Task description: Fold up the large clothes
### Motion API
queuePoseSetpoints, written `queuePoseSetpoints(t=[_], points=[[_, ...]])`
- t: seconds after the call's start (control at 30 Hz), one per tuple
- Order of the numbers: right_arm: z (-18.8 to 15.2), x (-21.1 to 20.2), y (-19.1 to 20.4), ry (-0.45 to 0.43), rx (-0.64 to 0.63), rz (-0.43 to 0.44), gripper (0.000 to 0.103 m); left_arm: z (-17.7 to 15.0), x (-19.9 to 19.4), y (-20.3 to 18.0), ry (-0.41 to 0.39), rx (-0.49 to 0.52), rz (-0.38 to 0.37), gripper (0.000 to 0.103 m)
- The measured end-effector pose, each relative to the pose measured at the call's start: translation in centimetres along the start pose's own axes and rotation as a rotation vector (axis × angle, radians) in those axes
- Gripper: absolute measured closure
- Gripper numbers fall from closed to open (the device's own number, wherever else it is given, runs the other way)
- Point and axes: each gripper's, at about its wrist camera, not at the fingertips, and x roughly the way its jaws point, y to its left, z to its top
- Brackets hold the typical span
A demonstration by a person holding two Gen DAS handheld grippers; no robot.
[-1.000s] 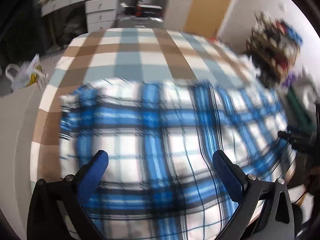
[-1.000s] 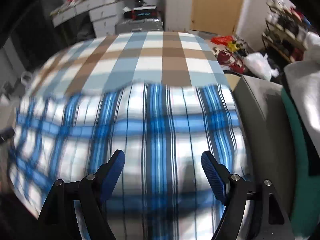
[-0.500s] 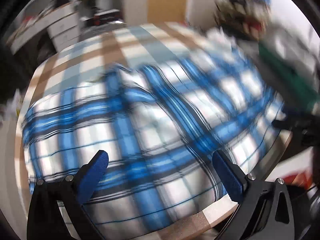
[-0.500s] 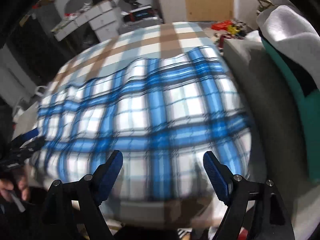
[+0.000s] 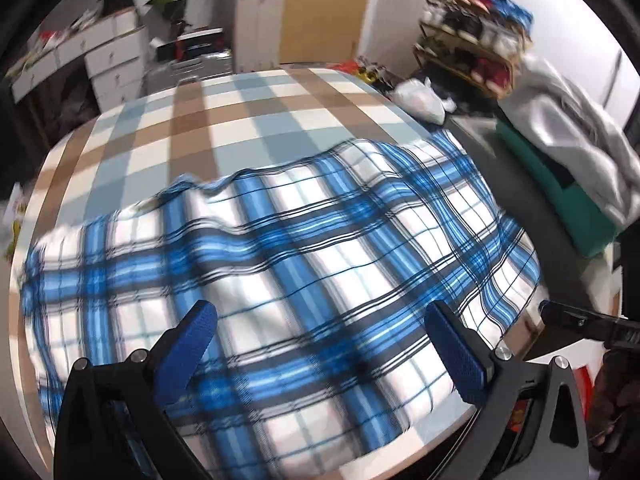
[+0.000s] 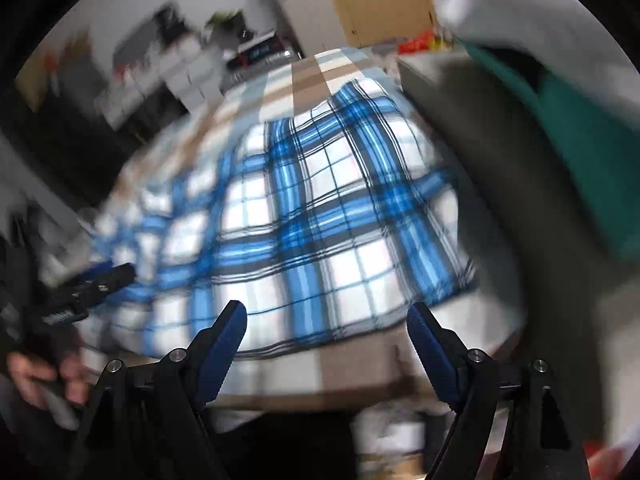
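Left gripper (image 5: pixel 320 344) hangs over the blue plaid cloth (image 5: pixel 280 248), jaws wide, nothing pinched. The cloth lies spread across the checked table (image 5: pixel 224 120), its far hem rippled towards twelve o'clock. It looks light, soft, floppy; best taken at a corner or hem. Right gripper (image 6: pixel 326 332) gapes wide too, empty, near edge at six o'clock.

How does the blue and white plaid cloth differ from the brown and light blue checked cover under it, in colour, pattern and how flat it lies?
The blue and white plaid cloth has bright blue bands crossed by thin dark lines; the brown and light blue checked cover has broad, pale blocks without thin lines. The plaid cloth shows ripples along its far edge, while the checked cover lies smooth. The plaid cloth covers only the near part; the checked cover reaches farther back. Both are checked fabrics.
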Motion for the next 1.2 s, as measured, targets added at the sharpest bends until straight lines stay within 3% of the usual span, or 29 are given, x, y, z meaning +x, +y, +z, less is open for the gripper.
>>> queuePoseSetpoints(t=[0.07,0.2,0.3,0.63,0.67,0.77,0.9,0.97,1.07,1.2], points=[[-0.1,1.1,-1.9,0.045,0.134,0.089,0.02,-0.1,2.3,-0.9,0.072,0.022,0.022,0.002],[0.3,2.1,-2.9,0.047,0.246,0.186,0.02,-1.6,6.0,-1.3,0.201,0.039,0.104,0.001],[0.8,2.7,-2.4,0.028,0.285,0.175,0.019,-1.8,6.1,-1.3,0.185,0.044,0.135,0.001],[2.6,5.2,0.2,-0.085,0.233,0.085,0.014,-2.1,5.8,-1.2,0.165,0.054,0.129,0.001],[2.7,5.0,0.3,-0.09,0.228,0.072,0.016,-2.1,5.8,-1.2,0.165,0.054,0.129,0.001],[2.7,3.9,1.4,-0.134,0.151,0.084,0.042,-2.1,5.9,-1.3,0.169,0.058,0.129,0.001],[1.9,1.1,3.0,-0.246,0.044,0.199,0.044,-1.8,6.3,-1.1,0.173,0.057,0.128,0.001],[1.7,1.4,2.8,-0.242,0.038,0.14,0.042,-1.9,6.2,-1.2,0.172,0.058,0.131,0.001],[1.7,4.2,0.2,-0.093,0.173,0.011,0.04,-2.0,6.0,-1.3,0.17,0.06,0.132,0.001],[2.4,4.9,-0.3,-0.075,0.19,0.004,0.041,-2.0,6.1,-1.3,0.173,0.06,0.128,0.001]])
